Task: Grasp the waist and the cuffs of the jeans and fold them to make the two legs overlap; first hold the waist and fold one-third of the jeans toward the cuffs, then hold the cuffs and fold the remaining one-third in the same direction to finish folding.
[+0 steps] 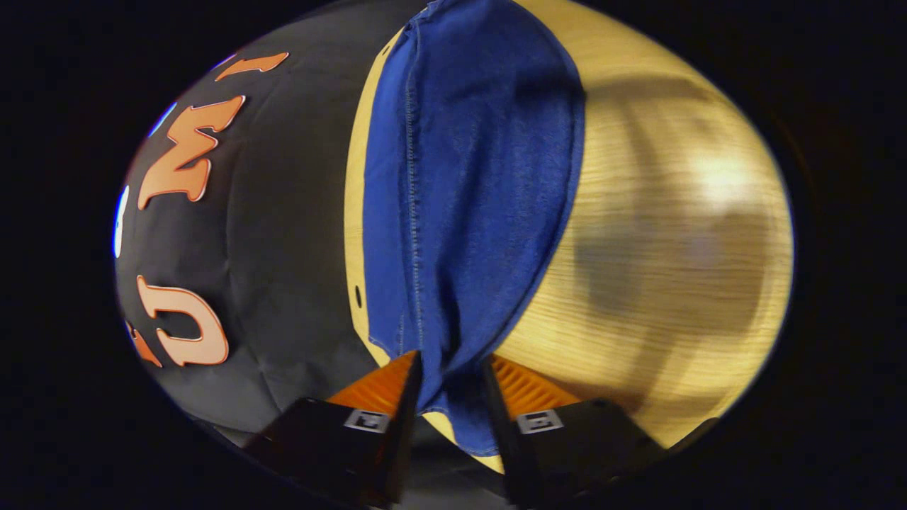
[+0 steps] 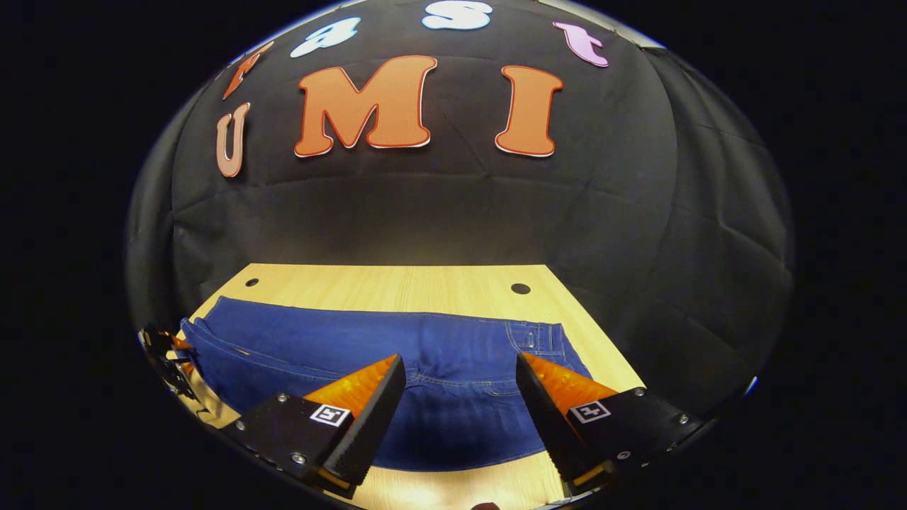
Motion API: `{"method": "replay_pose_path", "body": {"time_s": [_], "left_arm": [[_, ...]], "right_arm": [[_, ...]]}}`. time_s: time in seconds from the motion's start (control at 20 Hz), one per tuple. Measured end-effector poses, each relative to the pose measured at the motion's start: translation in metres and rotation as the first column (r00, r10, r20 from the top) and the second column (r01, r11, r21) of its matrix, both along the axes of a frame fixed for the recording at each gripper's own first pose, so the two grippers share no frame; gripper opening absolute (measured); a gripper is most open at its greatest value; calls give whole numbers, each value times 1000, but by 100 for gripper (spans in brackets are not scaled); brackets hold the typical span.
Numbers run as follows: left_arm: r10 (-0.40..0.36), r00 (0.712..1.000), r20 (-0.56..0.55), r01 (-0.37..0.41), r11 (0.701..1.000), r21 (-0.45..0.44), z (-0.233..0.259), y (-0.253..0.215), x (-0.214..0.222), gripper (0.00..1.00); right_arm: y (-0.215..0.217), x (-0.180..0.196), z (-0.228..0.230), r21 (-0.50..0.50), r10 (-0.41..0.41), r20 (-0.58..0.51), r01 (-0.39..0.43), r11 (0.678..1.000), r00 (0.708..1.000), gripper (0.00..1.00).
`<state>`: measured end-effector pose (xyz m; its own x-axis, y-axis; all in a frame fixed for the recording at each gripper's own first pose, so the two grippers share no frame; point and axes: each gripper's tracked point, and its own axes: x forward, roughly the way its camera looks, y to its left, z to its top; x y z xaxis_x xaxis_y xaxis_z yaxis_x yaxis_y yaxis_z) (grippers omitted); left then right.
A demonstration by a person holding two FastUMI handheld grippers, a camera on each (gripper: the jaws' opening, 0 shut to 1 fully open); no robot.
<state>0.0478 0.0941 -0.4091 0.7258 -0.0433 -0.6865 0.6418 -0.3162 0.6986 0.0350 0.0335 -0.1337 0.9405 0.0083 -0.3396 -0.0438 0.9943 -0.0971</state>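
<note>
The left gripper (image 1: 453, 386) is pinching the blue denim jeans (image 2: 382, 354); the right gripper (image 2: 460, 397) is hovering spread above, risking an uneven fold.

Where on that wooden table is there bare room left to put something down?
A bare strip of table runs between the jeans and the black wall, and a narrower one along the near edge. The left gripper view shows open wood beside the jeans too. It is crowded at the cuff end, where the left gripper grips denim.
</note>
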Motion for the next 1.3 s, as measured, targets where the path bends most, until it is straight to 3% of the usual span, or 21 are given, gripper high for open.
{"method": "replay_pose_path", "body": {"time_s": [0.05, 0.15, 0.3, 0.35, 0.4, 0.5, 0.65, 0.75, 0.85, 1.0, 1.05, 1.1, 1.15, 1.3], "left_arm": [[0, 1000, 1, 0, 1000, 4, -3, 0, -4, 23], [3, 999, 35, -4, 1000, 13, -1, 1, -4, 7], [85, 996, -26, -86, 996, -31, 0, 10, -15, 0], [122, 990, -64, -126, 991, -54, 2, 12, -22, 0], [151, 984, -91, -157, 986, -59, 1, 15, -22, 0], [141, 985, -100, -146, 989, -40, 5, 12, -30, 1], [125, 986, -111, -126, 992, -6, 2, 12, -32, 1], [134, 985, -107, -135, 991, -8, 4, 16, -34, 1], [156, 982, -102, -159, 987, -18, 5, 17, -33, 0], [161, 983, -86, -162, 987, -9, 3, 15, -30, 1], [163, 983, -79, -164, 986, -6, 3, 16, -30, 1], [163, 984, -74, -164, 986, -2, 2, 16, -30, 1], [161, 984, -71, -161, 987, 4, 2, 15, -31, 0], [157, 985, -74, -156, 988, 18, 1, 16, -31, 0]], "right_arm": [[2, 1, 1, 4, 2, -1, -2, 1000, 1000, 97], [0, 3, 2, -9, 6, 1, -6, 1000, 1000, 97], [-10, 7, 15, -74, 23, 32, -21, 997, 999, 100], [-18, 8, 19, -122, 34, 48, -28, 992, 998, 97], [-28, 10, 24, -188, 43, 63, -31, 982, 997, 97], [-52, 13, 28, -349, 63, 93, -26, 937, 994, 97], [-79, 8, 16, -555, 106, 71, -49, 830, 992, 98], [-102, -4, -4, -690, 140, 26, -84, 719, 990, 98], [-128, -16, -27, -807, 165, -56, -142, 574, 985, 98], [-141, -24, -63, -920, 252, -197, -268, 286, 947, 98], [-142, -29, -75, -926, 281, -253, -316, 207, 926, 98], [-144, -33, -84, -924, 299, -296, -351, 152, 907, 98], [-145, -35, -93, -917, 305, -324, -377, 131, 895, 98], [-157, -39, -123, -886, 293, -391, -443, 139, 873, 97]]}}
